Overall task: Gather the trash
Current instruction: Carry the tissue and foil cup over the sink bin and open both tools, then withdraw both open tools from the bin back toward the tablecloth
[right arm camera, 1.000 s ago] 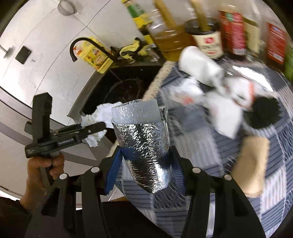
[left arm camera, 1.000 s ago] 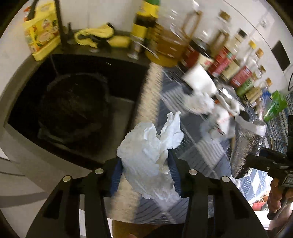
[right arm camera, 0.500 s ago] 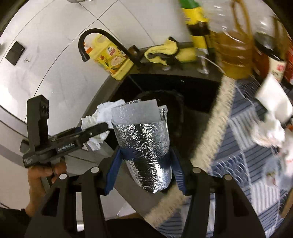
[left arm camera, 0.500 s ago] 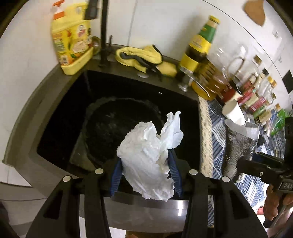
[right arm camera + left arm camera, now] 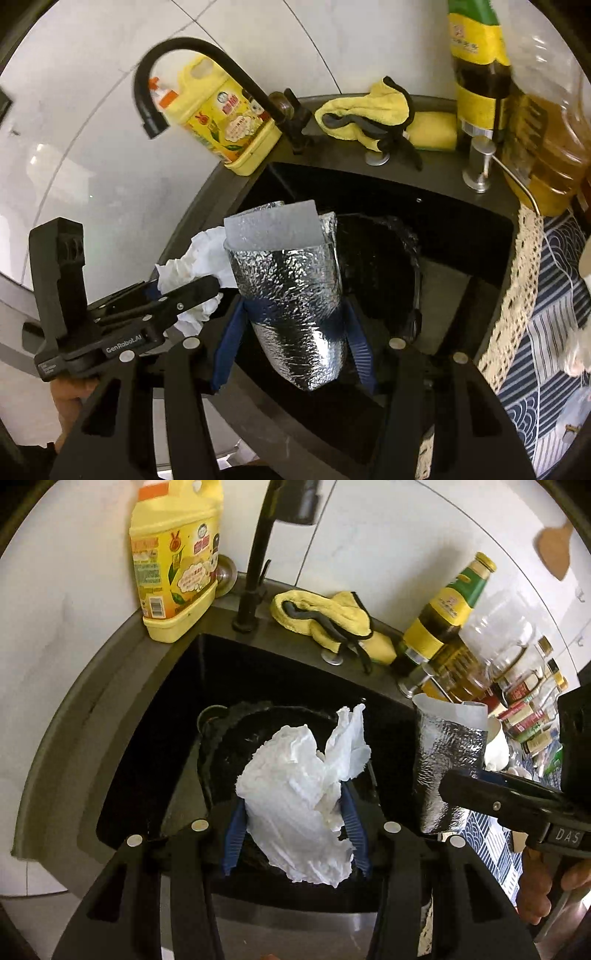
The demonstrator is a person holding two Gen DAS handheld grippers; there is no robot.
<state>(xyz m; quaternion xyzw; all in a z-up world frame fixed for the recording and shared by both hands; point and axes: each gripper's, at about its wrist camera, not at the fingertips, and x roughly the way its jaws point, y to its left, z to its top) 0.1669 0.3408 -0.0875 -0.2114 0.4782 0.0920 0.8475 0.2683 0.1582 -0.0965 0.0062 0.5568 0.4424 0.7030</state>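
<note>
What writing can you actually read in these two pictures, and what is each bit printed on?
"GenRobot.AI": on the left gripper, side of its body.
"DAS": on the right gripper, the rest cut off.
Yellow detergent jug: label print too small and blurred to read.
Green-capped bottle: label characters not legible.
Sauce bottles: labels too small to read.
Tissue and foil pouch: no text.

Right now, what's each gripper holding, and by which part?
Left gripper pinches a crumpled white tissue around its middle. Right gripper clamps a silver foil pouch at its lower half.
</note>
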